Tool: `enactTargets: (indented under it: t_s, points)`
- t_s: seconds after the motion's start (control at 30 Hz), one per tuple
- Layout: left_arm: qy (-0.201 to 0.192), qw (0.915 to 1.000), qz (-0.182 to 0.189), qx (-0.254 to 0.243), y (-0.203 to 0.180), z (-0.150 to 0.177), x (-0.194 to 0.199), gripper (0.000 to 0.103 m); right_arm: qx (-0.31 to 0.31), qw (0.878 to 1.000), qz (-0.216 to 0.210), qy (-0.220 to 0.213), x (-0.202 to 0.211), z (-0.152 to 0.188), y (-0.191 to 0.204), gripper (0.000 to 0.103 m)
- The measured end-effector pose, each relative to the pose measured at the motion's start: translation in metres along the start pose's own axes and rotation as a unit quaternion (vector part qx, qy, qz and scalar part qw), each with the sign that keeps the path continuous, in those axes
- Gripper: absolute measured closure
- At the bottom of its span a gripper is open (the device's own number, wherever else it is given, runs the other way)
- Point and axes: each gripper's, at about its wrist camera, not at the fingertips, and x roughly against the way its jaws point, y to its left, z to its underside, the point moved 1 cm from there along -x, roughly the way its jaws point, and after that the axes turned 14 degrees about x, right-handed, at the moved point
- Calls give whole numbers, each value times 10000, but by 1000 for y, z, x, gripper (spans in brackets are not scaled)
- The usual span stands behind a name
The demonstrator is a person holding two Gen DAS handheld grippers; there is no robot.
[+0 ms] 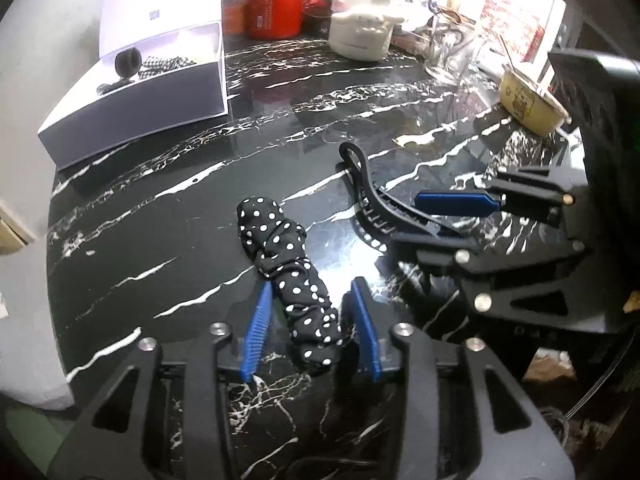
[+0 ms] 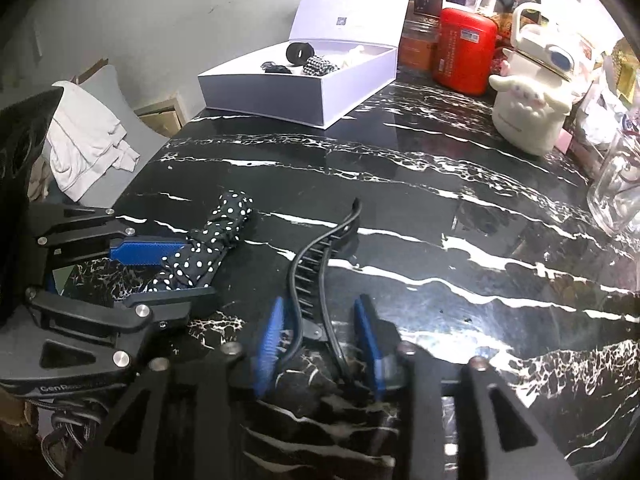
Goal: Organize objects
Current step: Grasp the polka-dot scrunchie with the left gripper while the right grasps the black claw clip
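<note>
Lying flat on the black marble table [image 1: 168, 208], the polka-dot scrunchie [image 1: 292, 276] sits between the spread blue pads of the left gripper [image 1: 312, 332], which do not press it. Just right of the scrunchie, the black hair clip [image 2: 316, 276] lies between the parted pads of the right gripper [image 2: 320, 344], one pad close against its edge. Far behind the scrunchie stands an open white box [image 2: 296, 92] holding other hair ties, with a red canister [image 1: 274, 2] and white kettle [image 2: 528, 112] further right.
</note>
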Motion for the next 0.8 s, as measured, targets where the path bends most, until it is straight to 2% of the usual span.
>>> enactTargets:
  t_s: [0.13,0.43,0.6,0.8]
  points:
    - [8,10000,-73,39,-3,-1,-2,52,-3,10000,64,-32,2,4,-3,57]
    - [-89,9996,-276,30,-11,6,-1,50,-79,9997,101,-215,9,16,-10,47]
    - [-122,9997,-215,46,-11,7,-1,45,-119,9995,5,-294,9,15,-11,45]
    - [-180,9989,-417,144,-2,4,-2,40,-93,9989,-67,-446,8,14,-8,45]
